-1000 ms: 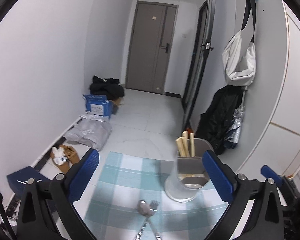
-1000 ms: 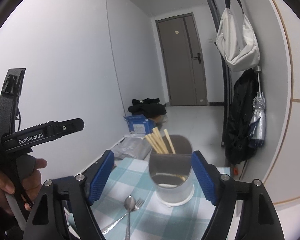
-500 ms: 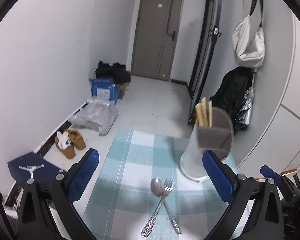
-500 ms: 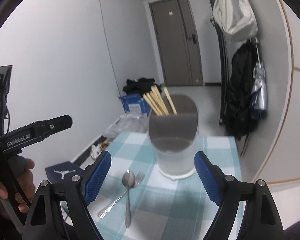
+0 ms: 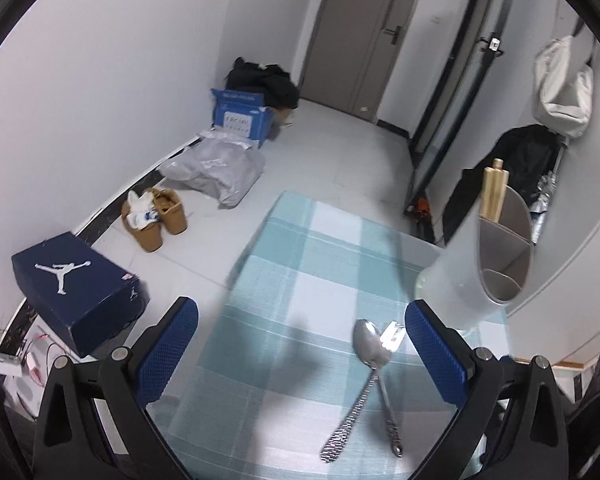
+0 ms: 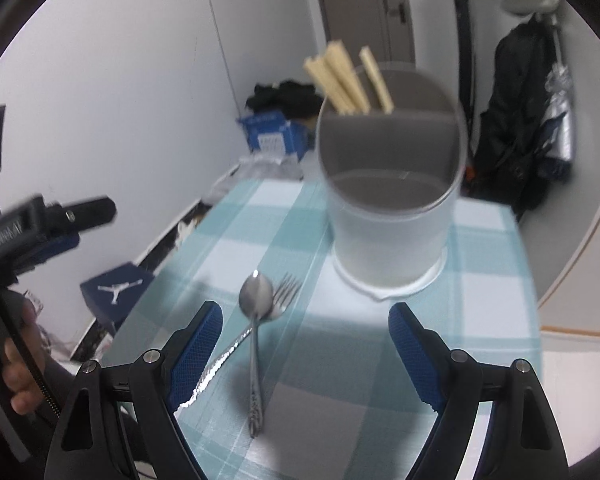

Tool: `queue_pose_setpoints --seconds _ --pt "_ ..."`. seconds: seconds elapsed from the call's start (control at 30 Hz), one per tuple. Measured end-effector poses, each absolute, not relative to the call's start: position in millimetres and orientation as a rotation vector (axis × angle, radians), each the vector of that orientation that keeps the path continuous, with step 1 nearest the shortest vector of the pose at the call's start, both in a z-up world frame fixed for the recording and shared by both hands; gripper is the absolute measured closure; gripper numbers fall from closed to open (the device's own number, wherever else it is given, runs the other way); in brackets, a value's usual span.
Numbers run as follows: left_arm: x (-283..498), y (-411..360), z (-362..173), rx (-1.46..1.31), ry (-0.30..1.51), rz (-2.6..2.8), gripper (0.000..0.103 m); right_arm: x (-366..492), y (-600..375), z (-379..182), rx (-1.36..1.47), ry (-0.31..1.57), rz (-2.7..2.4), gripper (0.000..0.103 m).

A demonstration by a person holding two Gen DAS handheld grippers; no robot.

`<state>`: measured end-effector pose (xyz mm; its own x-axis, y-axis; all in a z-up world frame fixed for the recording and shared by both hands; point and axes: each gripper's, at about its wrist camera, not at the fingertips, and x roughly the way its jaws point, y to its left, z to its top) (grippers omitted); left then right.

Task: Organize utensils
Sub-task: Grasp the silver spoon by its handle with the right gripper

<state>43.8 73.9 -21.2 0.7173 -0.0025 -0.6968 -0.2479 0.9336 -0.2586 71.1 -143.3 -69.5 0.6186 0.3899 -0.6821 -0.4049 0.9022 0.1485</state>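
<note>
A metal spoon point(image 5: 367, 342) and fork point(image 5: 392, 334) lie crossed on the teal checked tablecloth point(image 5: 300, 264). A white, grey-lined utensil holder point(image 5: 496, 256) with wooden chopsticks point(image 5: 494, 192) stands behind them at the right. My left gripper point(image 5: 300, 344) is open above the cloth, the spoon just inside its right pad. In the right wrist view my right gripper point(image 6: 306, 352) is open too, with the spoon point(image 6: 256, 294) and fork point(image 6: 288, 286) a little ahead of its left pad and the holder point(image 6: 392, 216) straight ahead. Nothing is held.
The cloth's left edge drops to the floor, where a dark blue shoe box point(image 5: 76, 284), brown boots point(image 5: 156, 216), grey bags point(image 5: 216, 168) and a blue carton point(image 5: 240, 116) lie. A hand point(image 6: 16, 368) holding the left gripper point(image 6: 48, 220) is at the left. A black jacket point(image 6: 516, 128) hangs right.
Both grippers have sunk and tipped down toward the table. The spoon and fork now sit higher and larger in both views; the holder has slid right in the left view.
</note>
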Motion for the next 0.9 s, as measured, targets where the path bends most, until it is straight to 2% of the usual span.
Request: queue_pose_setpoints --seconds 0.13,0.3,0.37,0.5,0.53,0.6,0.67,0.73,0.9 --pt "47 88 -24 -0.383 0.773 0.173 0.001 82 -128 -92 -0.026 0.875 0.482 0.019" --pt "47 100 -24 -0.428 0.759 0.227 0.001 84 -104 -115 -0.088 0.958 0.543 0.039" --pt "47 102 -25 -0.437 0.771 0.238 0.001 84 -97 -122 -0.119 0.976 0.562 0.053" --pt "48 99 -27 -0.428 0.794 0.244 0.001 83 -87 -132 -0.181 1.001 0.572 0.069" --pt "49 98 -27 -0.424 0.797 0.241 0.001 85 -87 -134 -0.192 1.008 0.567 0.076" --pt "48 96 -28 -0.413 0.802 0.239 0.001 83 -86 -135 -0.207 1.000 0.560 0.081" --pt "50 99 -28 -0.418 0.807 0.228 0.001 82 -86 -135 -0.210 1.008 0.575 0.092" --pt "51 99 -28 -0.419 0.809 0.222 0.001 79 -85 -135 -0.229 1.006 0.582 0.097" --pt "51 97 -29 -0.413 0.817 0.215 0.001 72 -83 -134 -0.256 1.004 0.592 0.097"
